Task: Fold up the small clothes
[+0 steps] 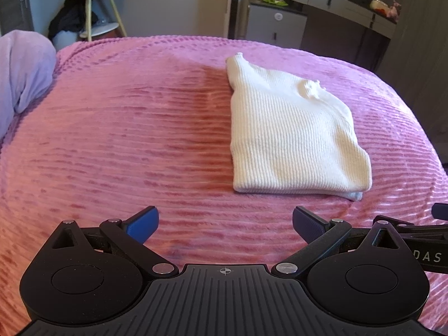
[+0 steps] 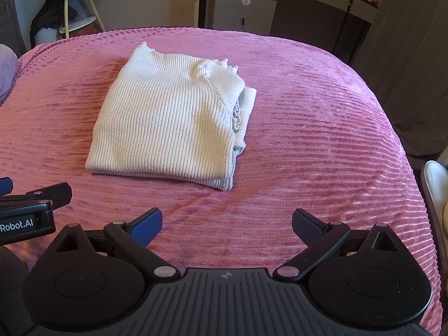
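A white ribbed knit garment (image 1: 291, 131) lies folded in a compact rectangle on the pink ribbed bedspread (image 1: 126, 128). It also shows in the right wrist view (image 2: 170, 120), with folded layers visible along its right edge. My left gripper (image 1: 225, 224) is open and empty, held above the bedspread in front of the garment and to its left. My right gripper (image 2: 226, 225) is open and empty, in front of the garment and to its right. Neither gripper touches the garment. Part of the left gripper shows at the left edge of the right wrist view (image 2: 33, 204).
A lilac pillow (image 1: 22, 78) lies at the bed's left. Beyond the bed stand a small round side table (image 1: 92, 8), a grey cabinet (image 1: 275, 25) and a dark dresser with a mirror (image 1: 350, 8). A pale object (image 2: 435, 187) sits at the bed's right edge.
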Demonstrator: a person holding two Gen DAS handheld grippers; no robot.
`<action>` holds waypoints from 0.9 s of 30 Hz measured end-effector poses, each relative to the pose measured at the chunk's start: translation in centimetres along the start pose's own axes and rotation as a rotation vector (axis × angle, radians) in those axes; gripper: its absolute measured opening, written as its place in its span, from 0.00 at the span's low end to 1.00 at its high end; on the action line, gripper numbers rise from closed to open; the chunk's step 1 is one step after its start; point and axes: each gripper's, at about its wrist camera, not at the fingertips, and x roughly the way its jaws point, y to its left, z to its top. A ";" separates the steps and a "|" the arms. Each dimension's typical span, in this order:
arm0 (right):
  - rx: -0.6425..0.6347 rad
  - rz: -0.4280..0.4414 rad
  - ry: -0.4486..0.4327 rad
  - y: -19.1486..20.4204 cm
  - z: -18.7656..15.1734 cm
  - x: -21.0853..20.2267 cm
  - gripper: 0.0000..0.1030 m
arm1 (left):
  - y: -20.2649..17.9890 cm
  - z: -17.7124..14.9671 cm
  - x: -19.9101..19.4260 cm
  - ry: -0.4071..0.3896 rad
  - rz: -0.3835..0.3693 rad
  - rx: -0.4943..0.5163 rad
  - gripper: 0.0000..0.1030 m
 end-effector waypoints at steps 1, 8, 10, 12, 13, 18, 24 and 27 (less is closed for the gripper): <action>0.000 -0.001 0.000 0.0 0.0 0.0 0.96 | 0.0 0.0 0.0 0.001 -0.001 -0.004 1.00; 0.002 -0.002 -0.002 0.0 0.0 -0.1 0.96 | -0.3 -0.2 -0.3 -0.021 -0.004 0.018 1.00; 0.004 -0.002 -0.002 0.0 0.0 -0.1 0.96 | -0.5 -0.2 -0.3 -0.024 0.002 0.025 1.00; 0.004 -0.002 0.000 0.0 0.0 -0.1 0.96 | -0.5 -0.2 -0.3 -0.021 0.005 0.029 1.00; 0.004 -0.001 -0.001 0.0 0.0 -0.1 0.96 | -0.5 -0.2 -0.2 -0.020 0.009 0.031 1.00; 0.004 -0.001 -0.001 0.0 0.0 -0.1 0.96 | -0.7 -0.2 -0.1 -0.017 0.020 0.042 1.00; 0.003 -0.002 -0.003 0.0 0.0 -0.2 0.96 | -0.9 -0.3 -0.1 -0.014 0.026 0.059 1.00; 0.004 -0.001 -0.006 0.0 -0.1 -0.3 0.96 | -0.9 -0.3 -0.1 -0.009 0.026 0.054 1.00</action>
